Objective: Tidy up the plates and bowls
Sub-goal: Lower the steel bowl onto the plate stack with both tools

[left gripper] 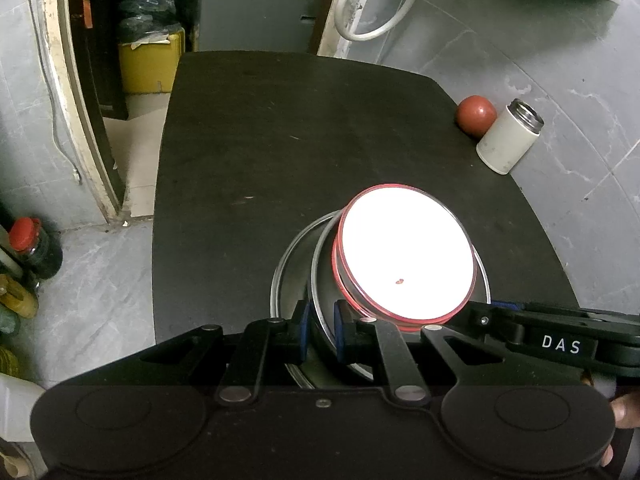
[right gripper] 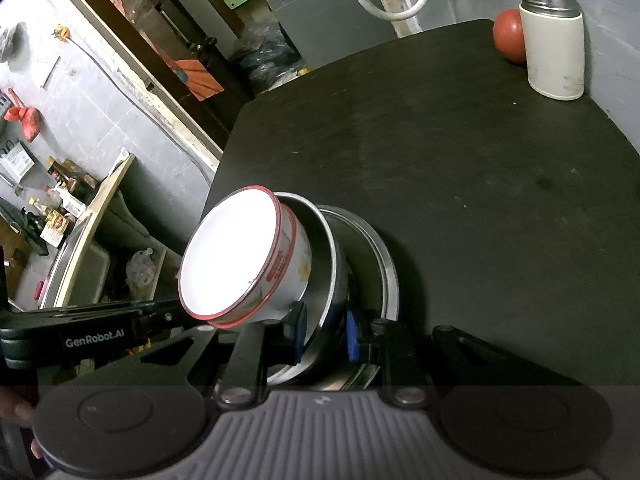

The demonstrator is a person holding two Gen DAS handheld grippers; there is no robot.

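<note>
Stack: white enamel bowl with red rim (left gripper: 406, 256) sitting tilted inside a steel bowl (right gripper: 320, 276), itself leaning within a wider steel plate (left gripper: 286, 280) on the black counter (left gripper: 280, 140); nesting already begun, by the look of it.
Position: near the front edge of the counter, close to both cameras.
Left hand-held gripper (left gripper: 322, 334): blue pads narrowed onto the steel bowl's rim, one pad outside, one inside; apparently gripping, though true contact hard to confirm.
Right hand-held gripper (right gripper: 326, 334): likewise closed down to a small gap across the steel bowl's wall from the opposite side; seemingly clamped on it, contact again not fully clear.
Done so far: three pieces gathered into one pile, largest at the bottom.
Left to do: judged from the tilt, settling the two bowls level in the plate, then letting go; no other plates or bowls visible on the counter.
Risk: enamel bowl canted toward the left side, liable to slide or tip out if the steel bowl drops unevenly.
Nearby: white canister with a metal mouth (right gripper: 554, 44) and a red ball (right gripper: 508, 36) touching or just beside it, at the far right corner, well apart from the stack.
Obstructions: none between the stack and the open middle of the counter.
Surroundings: grey tiled wall, white hose loop (left gripper: 372, 4), bottles on the floor (left gripper: 28, 248) to the left, off the counter.
</note>
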